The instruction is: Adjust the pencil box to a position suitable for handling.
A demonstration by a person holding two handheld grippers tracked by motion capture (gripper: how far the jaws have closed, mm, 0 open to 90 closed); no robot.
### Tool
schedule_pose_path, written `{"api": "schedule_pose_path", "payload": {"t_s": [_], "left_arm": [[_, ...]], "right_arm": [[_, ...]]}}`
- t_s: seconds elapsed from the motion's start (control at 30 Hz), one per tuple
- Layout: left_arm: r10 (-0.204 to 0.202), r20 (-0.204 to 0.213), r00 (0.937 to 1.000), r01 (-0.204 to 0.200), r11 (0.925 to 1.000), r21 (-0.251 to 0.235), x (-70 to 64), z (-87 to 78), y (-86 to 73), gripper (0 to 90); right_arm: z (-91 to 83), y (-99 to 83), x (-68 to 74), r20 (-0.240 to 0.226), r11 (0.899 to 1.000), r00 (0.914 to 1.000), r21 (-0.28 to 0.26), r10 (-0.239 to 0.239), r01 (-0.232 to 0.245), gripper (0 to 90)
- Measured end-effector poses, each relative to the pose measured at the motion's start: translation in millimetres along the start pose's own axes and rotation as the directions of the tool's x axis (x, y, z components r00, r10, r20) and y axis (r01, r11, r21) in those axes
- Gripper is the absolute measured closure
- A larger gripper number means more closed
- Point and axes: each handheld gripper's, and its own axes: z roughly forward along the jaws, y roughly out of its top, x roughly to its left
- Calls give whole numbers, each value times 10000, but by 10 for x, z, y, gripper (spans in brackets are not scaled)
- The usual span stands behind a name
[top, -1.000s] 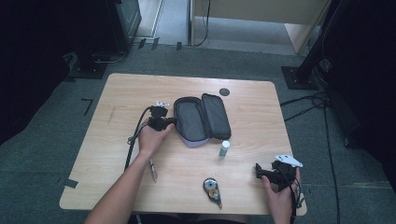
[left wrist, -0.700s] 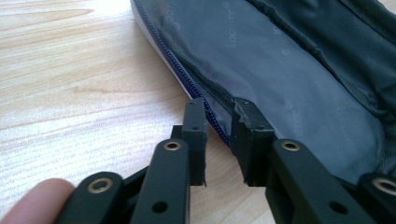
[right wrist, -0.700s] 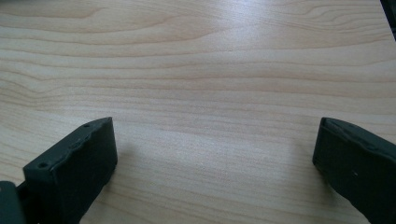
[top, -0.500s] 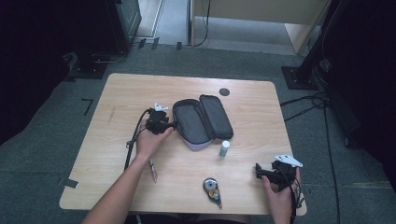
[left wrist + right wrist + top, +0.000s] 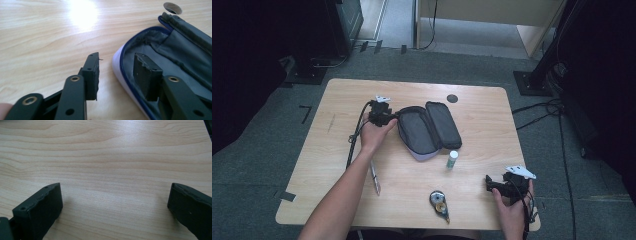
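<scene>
Overhead glare whitens the table (image 5: pixel 82 15); dim, soft surroundings.

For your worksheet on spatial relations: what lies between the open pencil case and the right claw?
In the high view, a small white bottle stands between the pencil case and right claw.

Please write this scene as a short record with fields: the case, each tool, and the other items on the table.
pencil case: open, lid folded back, lying at the table's middle
left tool: open, jaws straddle the case's near rim, one inside, one outside
right tool: open, above bare wood at the table's near right corner
small bottle: upright, just beside the case
correction tape: lying near the front edge
pen: lying beside the left forearm
table: light wood
</scene>
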Motion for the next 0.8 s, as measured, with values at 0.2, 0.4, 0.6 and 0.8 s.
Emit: {"api": "schedule_pose_path", "payload": {"t_s": [0.2, 0.4, 0.6, 0.8], "left_arm": [[-71, -416, 9991, 104, 9968, 795, -1, 2, 5, 823], [-610, -998, 9931, 710, 9924, 1000, 139, -134, -109, 859], [-773, -976, 9922, 885, 9894, 1155, 199, -342, -283, 810], [223, -609, 9979, -145, 9920, 1258, 143, -495, -369, 613]], "right_arm": [[-1, 0, 2, 0, 10000, 10000, 10, 1, -1, 0], [-1, 0, 2, 6, 10000, 10000, 11, 4, -4, 0], [-1, 0, 3, 6, 10000, 10000, 11, 6, -6, 0], [-1, 0, 3, 7, 10000, 10000, 12, 13, -13, 0]]}}
